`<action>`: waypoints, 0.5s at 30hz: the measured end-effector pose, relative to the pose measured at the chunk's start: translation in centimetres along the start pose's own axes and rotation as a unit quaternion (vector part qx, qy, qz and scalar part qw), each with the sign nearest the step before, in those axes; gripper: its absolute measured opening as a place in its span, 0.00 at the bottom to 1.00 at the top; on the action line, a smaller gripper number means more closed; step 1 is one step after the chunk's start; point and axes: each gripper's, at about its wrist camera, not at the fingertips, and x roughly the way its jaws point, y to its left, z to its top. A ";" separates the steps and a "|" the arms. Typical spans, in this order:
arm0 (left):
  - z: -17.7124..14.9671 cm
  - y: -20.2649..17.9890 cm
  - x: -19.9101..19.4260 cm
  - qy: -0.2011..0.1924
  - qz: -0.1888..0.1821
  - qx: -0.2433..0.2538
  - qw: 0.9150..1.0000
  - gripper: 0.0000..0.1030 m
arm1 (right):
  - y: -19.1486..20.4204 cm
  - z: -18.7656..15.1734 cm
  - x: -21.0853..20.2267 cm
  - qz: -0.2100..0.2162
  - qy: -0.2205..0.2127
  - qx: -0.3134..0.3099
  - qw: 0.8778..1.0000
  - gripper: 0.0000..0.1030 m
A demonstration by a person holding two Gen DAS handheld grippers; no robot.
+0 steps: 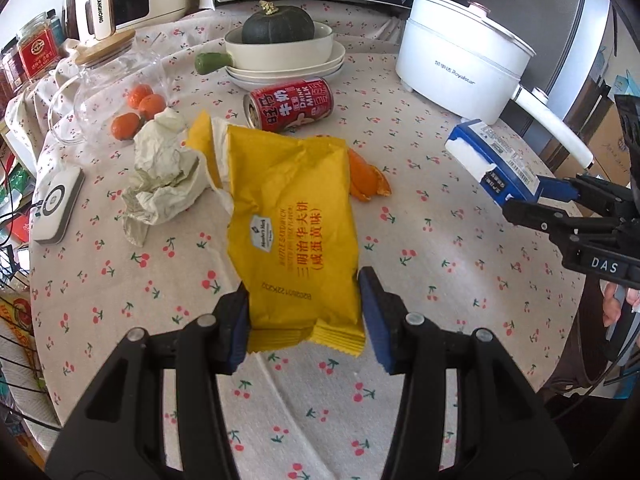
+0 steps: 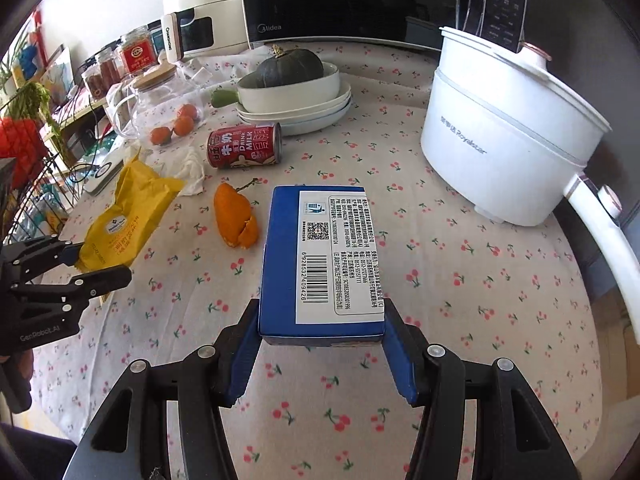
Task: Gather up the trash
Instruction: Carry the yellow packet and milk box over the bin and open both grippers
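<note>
My left gripper (image 1: 304, 292) is shut on the near end of a yellow snack wrapper (image 1: 292, 208), which hangs lifted off the cherry-print tablecloth (image 1: 460, 272). In the right wrist view the same wrapper (image 2: 120, 224) sticks out of the left gripper (image 2: 102, 262). My right gripper (image 2: 322, 312) is shut on a blue carton (image 2: 320, 256) with a white barcode label, held above the cloth; it shows too in the left wrist view as the right gripper (image 1: 524, 196) with the carton (image 1: 488, 160). On the table lie a red milk can (image 1: 292, 104) on its side, orange peel (image 1: 368, 180) and crumpled pale paper (image 1: 164, 172).
A white electric pot (image 1: 460, 68) with a long handle stands at the back right. A dark squash sits in a white dish (image 1: 280, 48) on stacked plates. A glass jar (image 1: 104, 92) stands by small oranges and a white device (image 1: 58, 208) lies at the left. A microwave (image 2: 360, 0) lines the back.
</note>
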 end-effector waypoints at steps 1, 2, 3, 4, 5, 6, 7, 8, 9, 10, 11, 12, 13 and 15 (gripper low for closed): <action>-0.3 -0.4 -0.5 0.000 -0.002 0.000 1.000 0.50 | -0.2 -0.6 -0.9 -0.001 -0.002 0.001 1.000 0.56; -0.5 -0.7 -0.9 -0.001 -0.004 0.001 1.000 0.50 | -0.3 -1.2 -1.9 -0.003 -0.003 0.002 1.000 0.56; -0.8 -1.2 -1.4 -0.001 -0.006 0.003 1.000 0.50 | -0.4 -1.8 -2.8 -0.004 -0.004 0.003 1.000 0.56; -1.1 -1.6 -2.0 -0.003 -0.009 0.004 1.000 0.50 | -0.5 -2.4 -3.6 -0.004 -0.006 0.004 1.000 0.56; -1.5 -2.0 -2.5 -0.005 -0.013 0.005 1.000 0.50 | -0.6 -3.0 -4.4 -0.005 -0.007 0.005 1.000 0.56; -1.8 -2.5 -3.0 -0.006 -0.017 0.005 1.000 0.50 | -0.6 -3.7 -5.2 -0.005 -0.009 0.006 1.000 0.56; -2.2 -2.8 -3.6 -0.007 -0.021 0.006 1.000 0.50 | -0.7 -4.4 -5.9 -0.006 -0.010 0.007 1.000 0.56; -2.5 -3.2 -4.0 -0.008 -0.025 0.007 1.000 0.50 | -0.7 -5.1 -6.6 -0.008 -0.011 0.008 1.000 0.56; -2.8 -3.5 -4.4 -0.008 -0.029 0.008 1.000 0.50 | -0.9 -5.8 -7.4 -0.010 -0.012 0.011 1.000 0.56; -3.1 -3.9 -4.7 -0.008 -0.033 0.008 0.999 0.50 | -1.0 -6.5 -8.1 -0.010 -0.011 0.015 1.000 0.56; -3.4 -4.3 -5.1 -0.009 -0.037 0.009 0.999 0.50 | -1.1 -7.1 -8.7 -0.010 -0.012 0.018 1.000 0.56; -3.7 -4.7 -5.4 -0.008 -0.042 0.009 0.999 0.50 | -1.2 -7.8 -9.3 -0.012 -0.012 0.021 1.000 0.56; -4.0 -5.1 -5.6 -0.008 -0.045 0.009 0.999 0.50 | -1.3 -8.5 -10.0 -0.013 -0.012 0.024 1.000 0.56; -4.6 -5.8 -6.0 -0.006 -0.053 0.009 0.999 0.50 | -1.7 -9.8 -11.0 -0.015 -0.013 0.032 0.999 0.56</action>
